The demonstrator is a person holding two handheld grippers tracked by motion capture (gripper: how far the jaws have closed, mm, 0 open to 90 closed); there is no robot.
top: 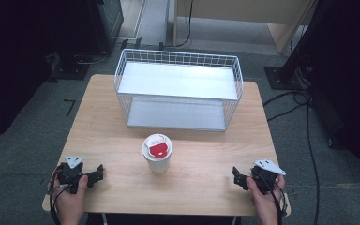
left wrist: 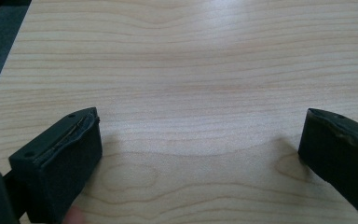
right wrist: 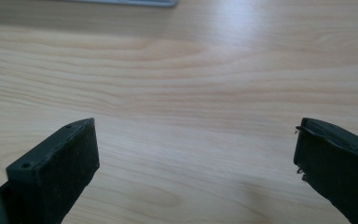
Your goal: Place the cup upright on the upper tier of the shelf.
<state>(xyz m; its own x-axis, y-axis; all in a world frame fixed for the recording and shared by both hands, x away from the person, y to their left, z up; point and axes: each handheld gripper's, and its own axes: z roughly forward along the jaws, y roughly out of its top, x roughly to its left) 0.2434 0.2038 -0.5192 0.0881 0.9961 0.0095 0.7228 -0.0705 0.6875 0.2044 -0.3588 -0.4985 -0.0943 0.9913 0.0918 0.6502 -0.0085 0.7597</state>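
Note:
A white paper cup [top: 157,153] with a white lid and a red label stands upright on the wooden table [top: 122,140], in front of a white wire basket [top: 178,89] with two grey shelves. My left gripper [top: 96,174] rests near the table's front left corner, held by a hand. It is open [left wrist: 200,140], with bare wood between its jaws. My right gripper [top: 236,177] rests near the front right corner, also open [right wrist: 196,149] over bare wood. Both grippers are well apart from the cup.
The wire basket takes up the back half of the table. Cables [top: 304,122] run over the grey floor to the right. Dark stands and equipment [top: 75,61] sit beyond the table's back corners.

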